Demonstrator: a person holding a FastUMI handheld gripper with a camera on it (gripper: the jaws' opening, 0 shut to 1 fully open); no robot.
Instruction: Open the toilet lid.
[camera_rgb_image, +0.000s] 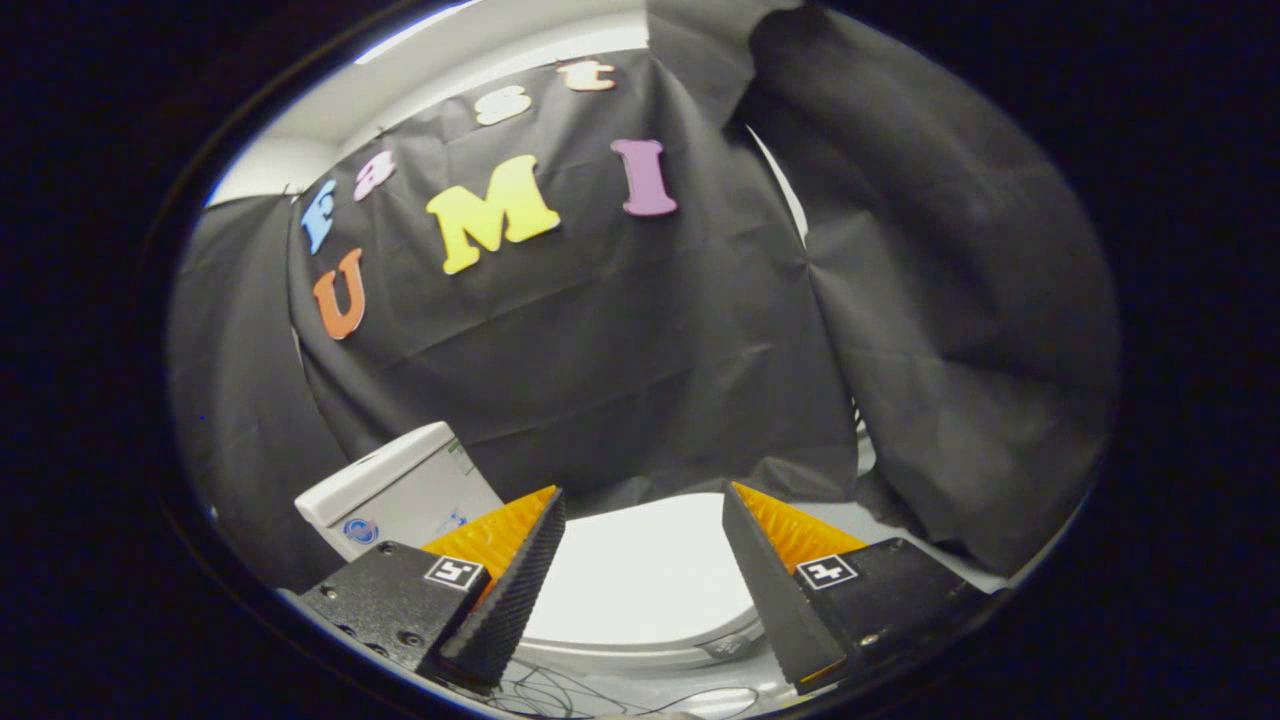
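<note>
Approaching the toilet lid (645, 570), which lies down flat, beyond and between the fingertips.
Gripper (640, 500) fingers spread apart, holding nothing. Lid likely rigid, smooth, slippery plastic, hinged toward the tank (400, 490); take hold at its near front rim.

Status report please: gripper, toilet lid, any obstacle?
Gripper open, holding nothing. Toilet lid down, seen between the fingers, untouched. Tank beyond the left finger. Nothing blocking the lid.
</note>
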